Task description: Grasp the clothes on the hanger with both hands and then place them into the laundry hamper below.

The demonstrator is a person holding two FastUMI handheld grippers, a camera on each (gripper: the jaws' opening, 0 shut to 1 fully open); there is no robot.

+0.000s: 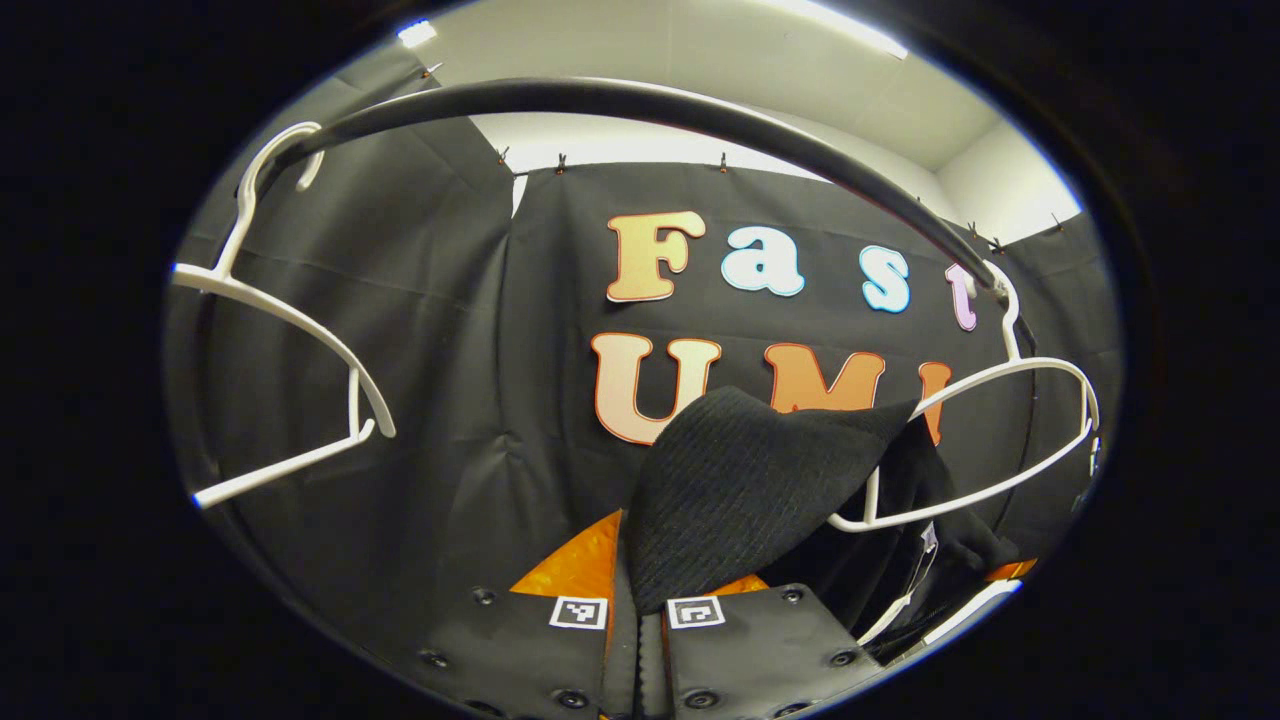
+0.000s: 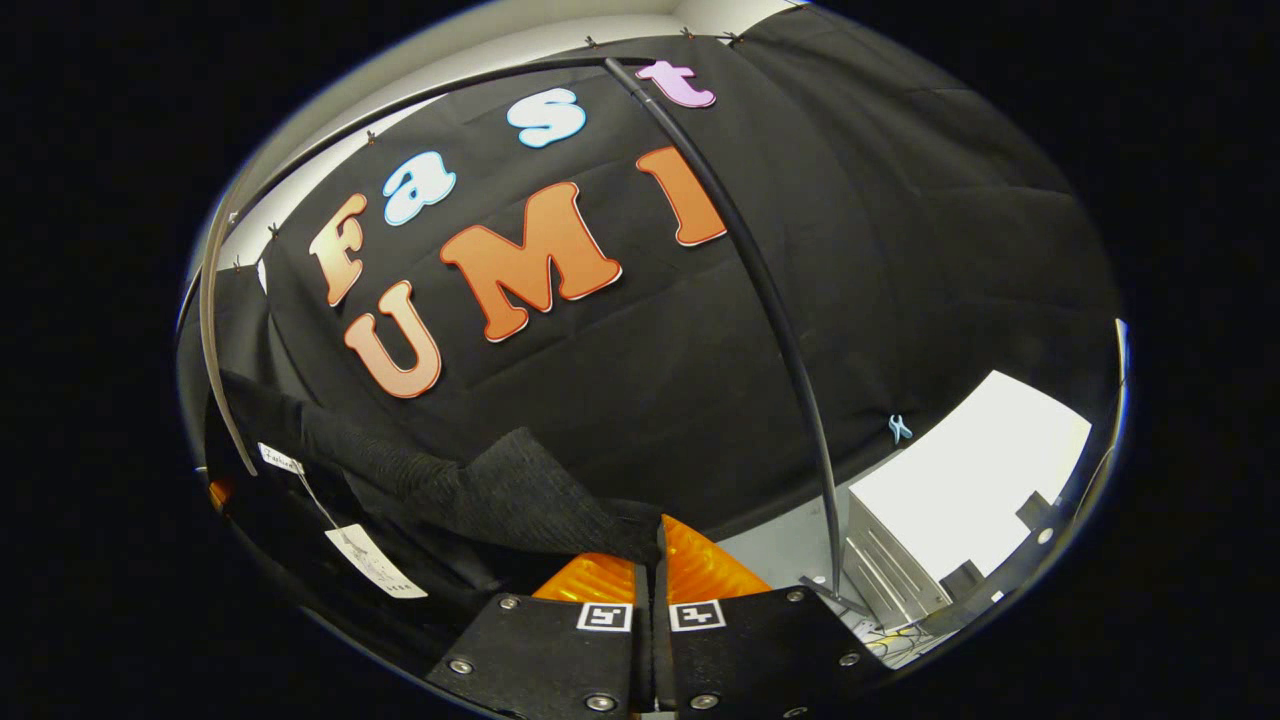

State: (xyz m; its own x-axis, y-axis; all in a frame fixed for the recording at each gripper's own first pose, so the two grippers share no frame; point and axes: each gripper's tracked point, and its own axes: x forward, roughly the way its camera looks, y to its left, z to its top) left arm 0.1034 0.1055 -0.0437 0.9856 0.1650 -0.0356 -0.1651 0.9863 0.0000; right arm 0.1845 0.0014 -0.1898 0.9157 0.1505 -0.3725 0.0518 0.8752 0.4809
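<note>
Left gripper view: the left tongs (image 1: 650, 590) are clenching a fold of the black knit garment (image 1: 740, 480), both fingers pressing on the cloth, which is rising in a peak above the tips. The rest of the garment is draping over the lower bar of a white hanger (image 1: 985, 440) at right, which is hanging from the dark rail (image 1: 640, 105) arching overhead. A second white hanger (image 1: 290, 330) is hanging bare at the left end of the rail.

Right gripper view: the right tongs (image 2: 655, 575) are closing on another edge of the same garment (image 2: 480, 490), the cloth pinched between the fingers and stretching away to the left. A paper tag (image 2: 375, 565) is dangling from the garment at lower left. The rail's upright (image 2: 790, 350) is standing just right of the tongs, with a white box (image 2: 965, 480) on the floor beyond it.
</note>
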